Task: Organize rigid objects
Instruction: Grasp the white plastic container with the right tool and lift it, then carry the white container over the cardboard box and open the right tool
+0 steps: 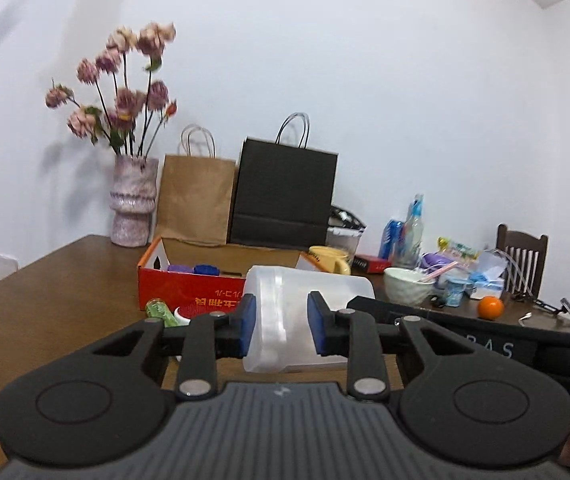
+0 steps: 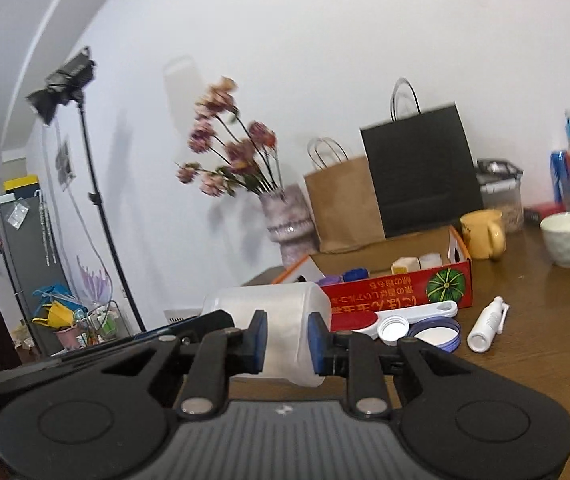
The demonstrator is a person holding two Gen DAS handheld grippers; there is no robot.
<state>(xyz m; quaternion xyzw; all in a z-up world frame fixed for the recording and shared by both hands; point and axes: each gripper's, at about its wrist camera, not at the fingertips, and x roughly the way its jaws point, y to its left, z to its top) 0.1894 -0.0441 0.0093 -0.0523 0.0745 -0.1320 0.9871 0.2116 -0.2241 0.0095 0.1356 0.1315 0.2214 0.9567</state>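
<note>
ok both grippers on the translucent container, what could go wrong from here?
1. The left gripper and right gripper both clamp the translucent white plastic container; uneven pulling could twist it loose.
2. The red cardboard box ahead already holds small items, so lowering it in may knock them.
3. The white spray bottle and blue-rimmed lid lie loose nearby and could get swept.
</note>
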